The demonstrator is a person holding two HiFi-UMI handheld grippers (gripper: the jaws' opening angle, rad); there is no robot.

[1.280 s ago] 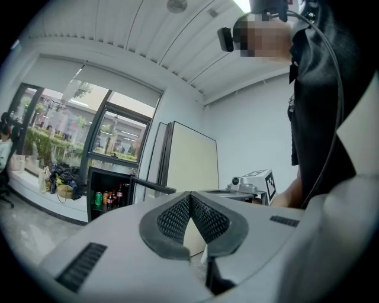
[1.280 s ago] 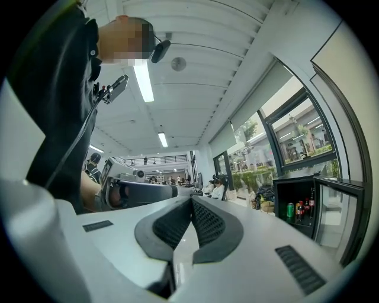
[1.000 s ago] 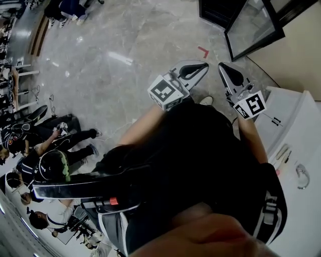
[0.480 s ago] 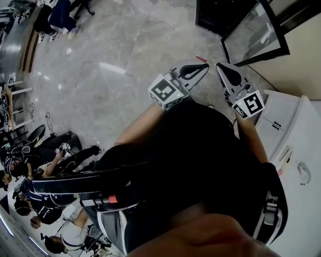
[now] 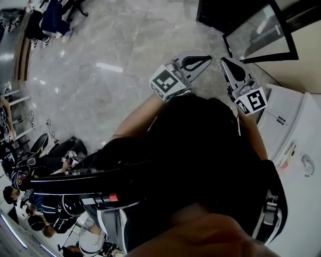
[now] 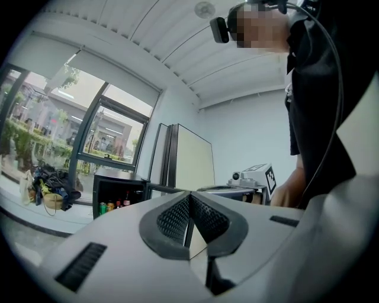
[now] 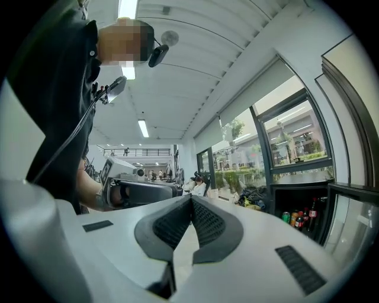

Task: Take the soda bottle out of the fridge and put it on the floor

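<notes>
Grey marble floor (image 5: 115, 60) fills the head view's upper half. Left gripper (image 5: 206, 60) and right gripper (image 5: 224, 61) are side by side near 12 o'clock, close but apart, tips toward 1 o'clock, both above the floor.

Left gripper (image 6: 189, 196): jaws pressed together, pads meet at the tips, nothing between. Right gripper (image 7: 190, 199): same, jaws pressed together and empty.

Black fridge (image 5: 218, 15) sits at 1 o'clock in the head view, with its glass door (image 5: 258, 32) swung open. In the left gripper view the fridge (image 6: 112, 192) is at 9 o'clock of the jaws; in the right gripper view the fridge (image 7: 299, 204) is at 3 o'clock.

Drinks (image 7: 299, 218) stand in a row inside the fridge, cans and bottles. The soda bottle (image 7: 312, 213) looks like the tall dark one with a red label, upright in that row, but it is too small to be sure. Well apart from both grippers.

White cabinet (image 5: 296, 125) at 3 o'clock, beside the person's right arm. Seated people (image 5: 45, 201) at 8 o'clock. Bags (image 6: 50, 189) lie by the window at 9 o'clock in the left gripper view.
</notes>
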